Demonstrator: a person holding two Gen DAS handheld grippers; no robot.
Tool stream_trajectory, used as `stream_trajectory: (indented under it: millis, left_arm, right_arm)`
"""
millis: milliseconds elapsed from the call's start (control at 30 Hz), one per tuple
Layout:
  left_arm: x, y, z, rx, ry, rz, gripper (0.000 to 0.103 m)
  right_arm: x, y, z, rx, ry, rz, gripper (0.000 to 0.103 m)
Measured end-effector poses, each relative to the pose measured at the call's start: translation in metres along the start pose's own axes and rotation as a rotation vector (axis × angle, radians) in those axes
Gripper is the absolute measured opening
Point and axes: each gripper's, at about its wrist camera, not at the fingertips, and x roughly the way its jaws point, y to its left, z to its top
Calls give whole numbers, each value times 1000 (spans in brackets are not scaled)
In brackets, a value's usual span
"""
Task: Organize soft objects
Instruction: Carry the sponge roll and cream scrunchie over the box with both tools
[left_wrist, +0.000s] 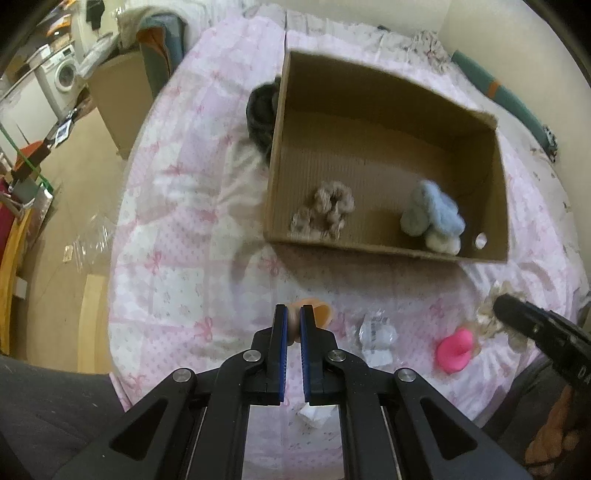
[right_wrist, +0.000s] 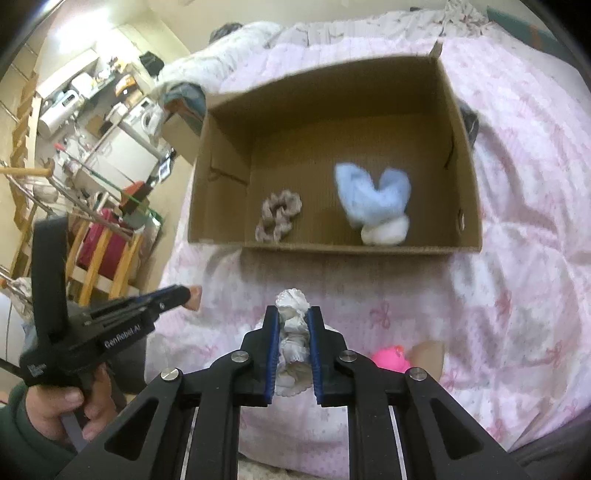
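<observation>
White scrunchie (right_wrist: 293, 325) pinched in right gripper (right_wrist: 293, 332), short of cardboard box (right_wrist: 406, 249); left gripper (left_wrist: 293, 325) clamps peach toy (left_wrist: 314, 312). Best: clear box's near wall, then release.

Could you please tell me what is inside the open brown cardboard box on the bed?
Inside the open brown cardboard box lie a beige fabric scrunchie and a fluffy blue-and-white plush piece. The near wall hides the floor strip right behind it.

1. Box (right_wrist: 221, 192): matt corrugated cardboard.
2. Bedspread (right_wrist: 524, 258): soft quilted cloth.
3. Blue toy (right_wrist: 369, 195): fluffy plush.
4. Scrunchie (right_wrist: 277, 216): ruffled fabric.
5. Fingers (right_wrist: 271, 347): matt black plastic, ribbed blue pads.
</observation>
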Motion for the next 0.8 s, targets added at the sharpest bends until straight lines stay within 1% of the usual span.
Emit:
stream_trajectory:
  millis: [133,267,433,533,600,633,667,700,767,800]
  left_arm:
    - [-21,-3,16,15,-64,-7,6]
    - [-36,-9,40,26,-114,-28,6]
    - [-42,-21,68,69,-167,-9,6]
    - [-38,-24,84,82,-188,-3,6]
    - [-33,-24,91,80,-195,-13,6]
    - [-30,-24,92,77,-197,-26,6]
    - [-26,-22,95,61,-198,-68,6]
    - [-22,-21,95,55,-202,-84,6]
    - [-10,-20,96,55,-198,-56,6]
    - [-5,-19,95,46,-190,-62,6]
  right_arm:
    - [-20,-1,12,15,-70,22,17]
    - [-43,-3,34,14,-150,43,17]
    - [-64,-9,65,-23,-250,31,17]
    - [-68,-19,82,-30,-290,16,17]
    - [-68,-27,90,-25,-308,6,17]
    - [-67,-31,92,-19,-314,0,17]
    - [-66,-36,93,-12,-320,-9,17]
    - [-63,-41,92,3,-325,-13,17]
    - [-57,-55,89,45,-317,20,17]
    - [-54,-61,88,72,-309,32,17]
